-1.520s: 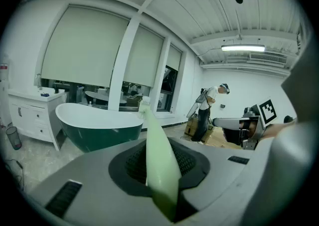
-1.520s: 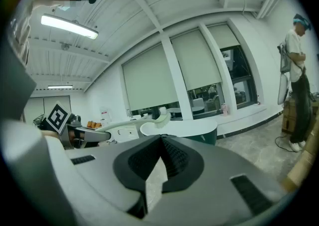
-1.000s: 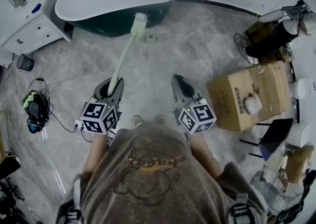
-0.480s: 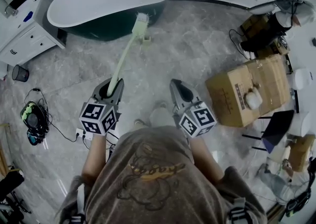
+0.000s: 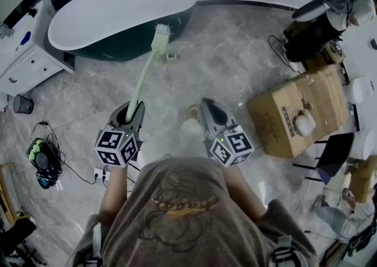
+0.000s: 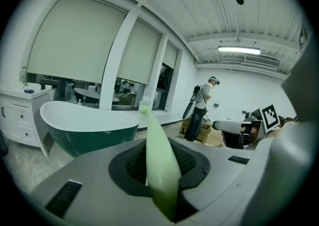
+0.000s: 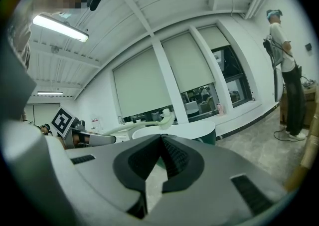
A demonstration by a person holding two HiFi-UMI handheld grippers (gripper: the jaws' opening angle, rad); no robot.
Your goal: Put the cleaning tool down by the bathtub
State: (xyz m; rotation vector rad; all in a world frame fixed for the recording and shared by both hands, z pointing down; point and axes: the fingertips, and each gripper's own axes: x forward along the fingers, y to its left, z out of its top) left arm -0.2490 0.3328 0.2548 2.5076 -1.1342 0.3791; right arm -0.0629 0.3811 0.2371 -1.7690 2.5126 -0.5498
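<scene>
Pale-green long brush (image 5: 145, 73), head toward bathtub (image 5: 118, 3)

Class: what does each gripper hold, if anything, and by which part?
The left gripper holds the pale green brush by the bottom end of its handle. The right gripper holds nothing; its jaws are together.

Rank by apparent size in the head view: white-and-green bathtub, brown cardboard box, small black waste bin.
Largest: white-and-green bathtub
Then: brown cardboard box
Smallest: small black waste bin
No two look alike.
</scene>
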